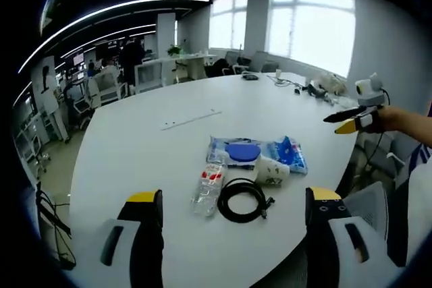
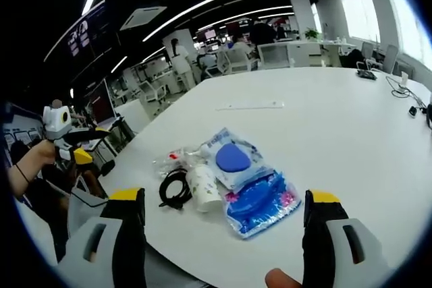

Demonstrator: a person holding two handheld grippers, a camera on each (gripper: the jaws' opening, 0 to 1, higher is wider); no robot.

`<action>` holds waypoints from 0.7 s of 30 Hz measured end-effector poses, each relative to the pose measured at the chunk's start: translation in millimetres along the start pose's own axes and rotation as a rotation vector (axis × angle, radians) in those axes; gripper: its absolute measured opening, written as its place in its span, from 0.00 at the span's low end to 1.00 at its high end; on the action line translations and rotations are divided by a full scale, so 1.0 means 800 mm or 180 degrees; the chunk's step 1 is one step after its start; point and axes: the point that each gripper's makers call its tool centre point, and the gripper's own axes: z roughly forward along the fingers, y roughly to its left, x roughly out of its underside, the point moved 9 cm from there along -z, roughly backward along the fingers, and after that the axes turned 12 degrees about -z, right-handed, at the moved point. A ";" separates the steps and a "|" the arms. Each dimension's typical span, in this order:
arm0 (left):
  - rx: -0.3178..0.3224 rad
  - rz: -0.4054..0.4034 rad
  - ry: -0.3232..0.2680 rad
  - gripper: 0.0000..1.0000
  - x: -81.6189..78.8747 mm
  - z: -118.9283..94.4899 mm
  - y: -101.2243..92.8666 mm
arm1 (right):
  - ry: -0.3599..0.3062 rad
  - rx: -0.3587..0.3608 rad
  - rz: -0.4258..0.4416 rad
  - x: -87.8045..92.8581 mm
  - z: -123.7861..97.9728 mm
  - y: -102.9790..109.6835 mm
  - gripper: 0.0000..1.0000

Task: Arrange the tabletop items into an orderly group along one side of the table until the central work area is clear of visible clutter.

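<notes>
A cluster lies near the white table's (image 1: 135,146) near edge: a clear plastic bottle (image 1: 208,190) on its side, a black coiled cable (image 1: 243,199), a tipped paper cup (image 1: 273,170) and two blue plastic packs (image 1: 236,151) (image 1: 291,154). My left gripper (image 1: 234,195) hovers open before them, holding nothing. To the right a hand holds up the right gripper (image 1: 352,121). In the right gripper view, the bottle (image 2: 172,160), cable (image 2: 174,189), cup (image 2: 202,189) and packs (image 2: 233,156) (image 2: 260,204) lie ahead of my open, empty right gripper (image 2: 224,197). The left gripper (image 2: 77,148) appears at the left.
A thin white strip (image 1: 191,119) (image 2: 250,106) lies mid-table. Cables and small devices (image 1: 317,88) (image 2: 405,92) sit at the far side by the windows. A grey chair (image 1: 368,207) stands by the table's edge. Office desks and people fill the background.
</notes>
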 end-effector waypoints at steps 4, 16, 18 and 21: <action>0.0026 0.0021 0.0049 0.83 0.002 0.000 0.007 | 0.0013 0.0017 -0.0028 0.003 -0.004 0.010 0.96; 0.0133 0.0000 0.0103 0.81 0.009 0.004 0.018 | 0.0086 0.0120 0.0197 0.022 -0.017 0.028 0.94; 0.0139 -0.0013 0.0102 0.81 0.009 0.004 0.021 | 0.0060 0.0112 0.0209 0.020 -0.015 0.029 0.94; 0.0140 -0.0051 0.0099 0.80 0.011 0.006 0.026 | 0.0074 0.0117 0.0209 0.019 -0.009 0.030 0.94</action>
